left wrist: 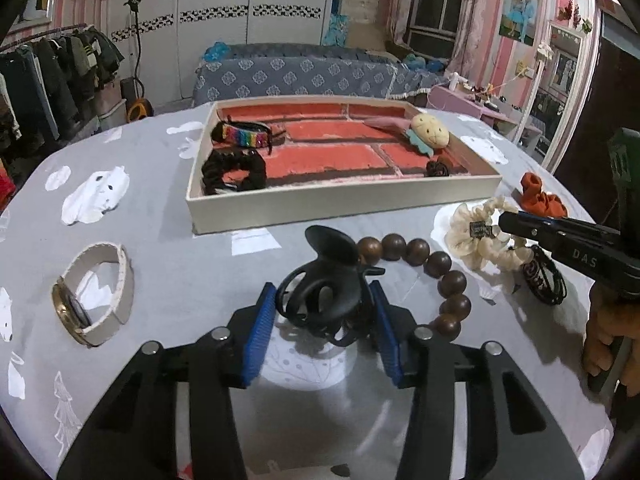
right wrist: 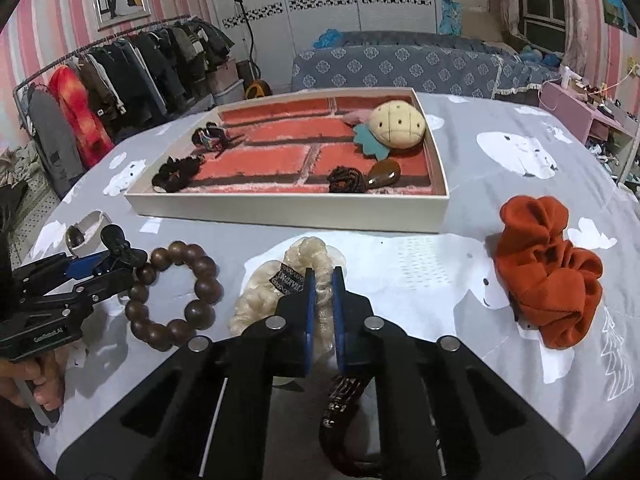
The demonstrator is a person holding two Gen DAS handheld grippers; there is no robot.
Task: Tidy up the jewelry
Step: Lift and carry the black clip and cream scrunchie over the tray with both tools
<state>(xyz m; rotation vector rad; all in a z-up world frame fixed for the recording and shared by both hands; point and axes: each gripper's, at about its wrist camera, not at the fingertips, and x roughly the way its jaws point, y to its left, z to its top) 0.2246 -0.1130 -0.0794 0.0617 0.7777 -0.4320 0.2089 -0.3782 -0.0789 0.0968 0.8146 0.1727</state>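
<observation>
At the far left of the table lies a watch with a pale strap, untouched and well apart from both tools. Next comes the left gripper, its blue pads closed against the sides of a black claw clip; the clip sits between the fingers with its handle pointing up and away, toward the tray. The tray lies straight ahead of this gripper, its long axis running left to right across the view, and it already holds a few pieces. So the coming move is judged to be a lift forward over the near wall.

Just right of the clip curls a wooden bead bracelet, touching or nearly touching it; it may drag along as the clip rises.

Further right, the right gripper has its fingers drawn close together on the cream scrunchie, pinching one fold of the ring. A dark leather bracelet lies under this tool, close to the camera. The tray is ahead and slightly left of it.

At the far right rests an orange scrunchie, nearer the right hand.
</observation>
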